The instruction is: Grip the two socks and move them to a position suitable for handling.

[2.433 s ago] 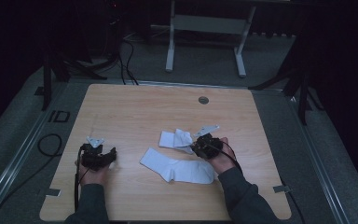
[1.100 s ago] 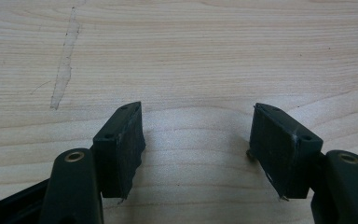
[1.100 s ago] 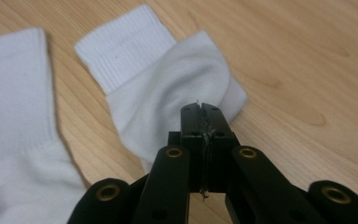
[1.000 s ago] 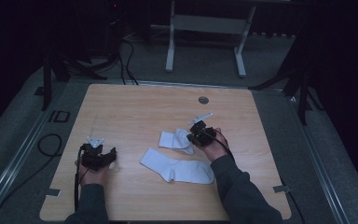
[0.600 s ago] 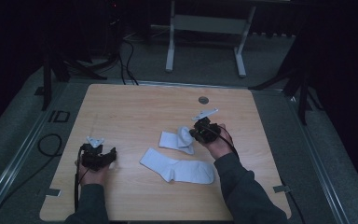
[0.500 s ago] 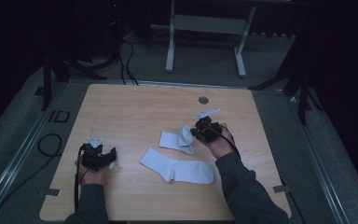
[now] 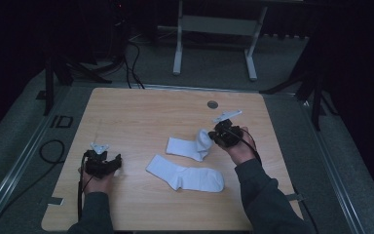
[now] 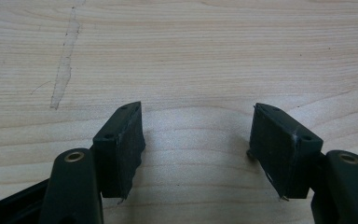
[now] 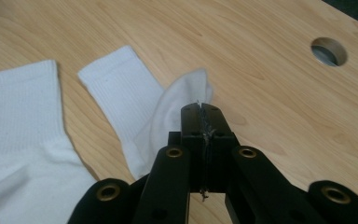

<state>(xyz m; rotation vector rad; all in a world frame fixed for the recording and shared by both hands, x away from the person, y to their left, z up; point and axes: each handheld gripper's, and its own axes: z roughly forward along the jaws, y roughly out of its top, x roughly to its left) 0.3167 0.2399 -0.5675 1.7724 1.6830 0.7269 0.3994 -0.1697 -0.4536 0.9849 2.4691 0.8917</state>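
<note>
Item one: the right gripper, jaws pressed fully together on the toe end of the farther white sock. We pinch it at one end so that the fabric peels up from the bench while the ribbed cuff stays flat on the wood; in the right gripper view the pinched toe bulges just above the closed jaws and the cuff trails away to the left. We judge this grip suits folding or dragging the sock over its mate.

Item two: the nearer white sock, flat, unheld, heel bent, lying just in front of the lifted one and apart from both grippers. We leave it spread, likely as the base for pairing.

Item three: the left gripper, jaws standing wide apart with nothing between them, resting low at the left of the bench, well apart from both socks. In the left gripper view its pads frame bare wood grain alone. We keep it parked and ready, out of the working hand's way.

Item four: a round cable hole in the bench top, beyond the right gripper, unused.
</note>
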